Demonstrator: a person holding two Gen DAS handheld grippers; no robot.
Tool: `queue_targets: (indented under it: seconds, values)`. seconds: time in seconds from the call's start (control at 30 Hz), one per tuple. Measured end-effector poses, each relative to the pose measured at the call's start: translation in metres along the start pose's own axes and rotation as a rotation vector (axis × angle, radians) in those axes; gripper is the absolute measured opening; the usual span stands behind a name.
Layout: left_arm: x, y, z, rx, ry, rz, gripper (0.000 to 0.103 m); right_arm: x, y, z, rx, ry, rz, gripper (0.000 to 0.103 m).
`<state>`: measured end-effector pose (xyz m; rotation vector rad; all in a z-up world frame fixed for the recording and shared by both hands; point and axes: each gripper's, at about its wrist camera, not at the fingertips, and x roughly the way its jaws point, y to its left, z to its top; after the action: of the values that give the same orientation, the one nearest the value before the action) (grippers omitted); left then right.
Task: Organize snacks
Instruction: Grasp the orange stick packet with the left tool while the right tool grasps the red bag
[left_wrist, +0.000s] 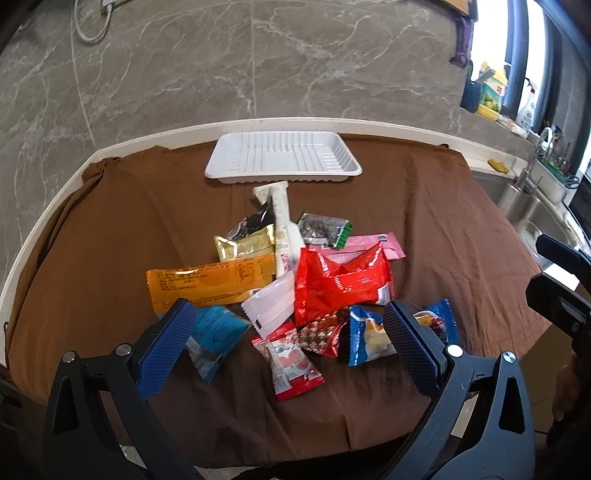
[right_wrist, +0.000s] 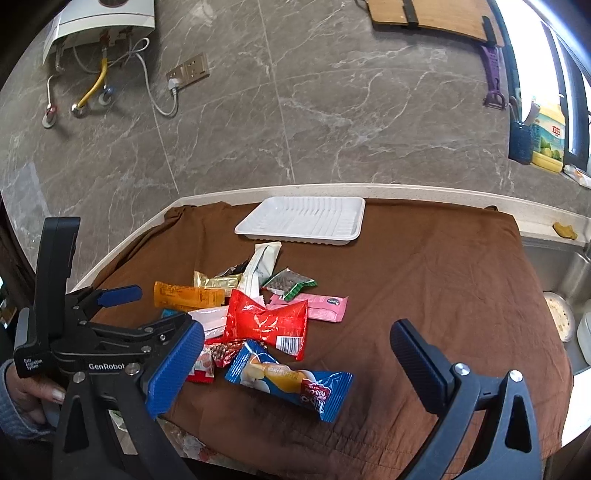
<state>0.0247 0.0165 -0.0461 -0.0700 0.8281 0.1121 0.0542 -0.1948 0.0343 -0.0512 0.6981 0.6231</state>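
**Snacks heaped in front of the white tray**

Snacks are piled loosely on a brown cloth (left_wrist: 424, 206), all on the near side of a white tray (left_wrist: 283, 158). Nothing is seen inside the tray; its ribbed floor is bare, and it stands at the far edge of the cloth, close to the pale counter rim (left_wrist: 155, 138).

Closest to the tray a long cream packet (left_wrist: 282, 221) is laid, its far end just short of the tray's near wall. Beside it, away from the tray, a gold packet (left_wrist: 245, 243) and a small clear packet with a green edge (left_wrist: 325, 230) are found. Further from the tray an orange packet (left_wrist: 212, 282), a pink packet (left_wrist: 384, 245) and a crumpled red bag (left_wrist: 341, 282) overlap one another, the red bag lying partly over the pink one. A translucent white packet (left_wrist: 271, 308) is tucked against the red bag.

Farthest from the tray, a teal packet (left_wrist: 214, 334), a red-and-white packet (left_wrist: 291, 363) and a blue roll-cake packet (right_wrist: 290, 380) are spread along the near edge of the heap.

The left gripper (left_wrist: 290, 345) is held above that near edge with its fingers well apart and nothing between them. The right gripper (right_wrist: 297, 360) is likewise spread wide and empty, the blue roll-cake packet lying on the cloth between its fingers in the right wrist view.

A steel sink (left_wrist: 532, 206) is seen beyond the cloth, off to the tray's right.
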Motion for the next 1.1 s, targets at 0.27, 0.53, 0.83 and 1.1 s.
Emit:
queue_targets:
  seconds: [0.27, 0.53, 0.83, 1.1]
  values:
    - [0.000, 0.022, -0.013, -0.087, 0.003, -0.027, 0.094, 0.010, -0.002, -0.006, -0.014, 0.057, 0.047, 0.059]
    - [0.012, 0.025, -0.024, -0.092, 0.070, -0.047, 0.045, 0.018, -0.007, -0.012, -0.008, 0.096, 0.101, 0.041]
    - [0.023, 0.023, -0.021, 0.020, 0.086, 0.041, 0.046, 0.037, -0.022, -0.010, 0.081, 0.153, 0.229, 0.066]
    - [0.046, 0.034, 0.001, 0.326, 0.074, 0.166, 0.046, 0.084, -0.030, -0.010, 0.369, 0.289, 0.412, 0.070]
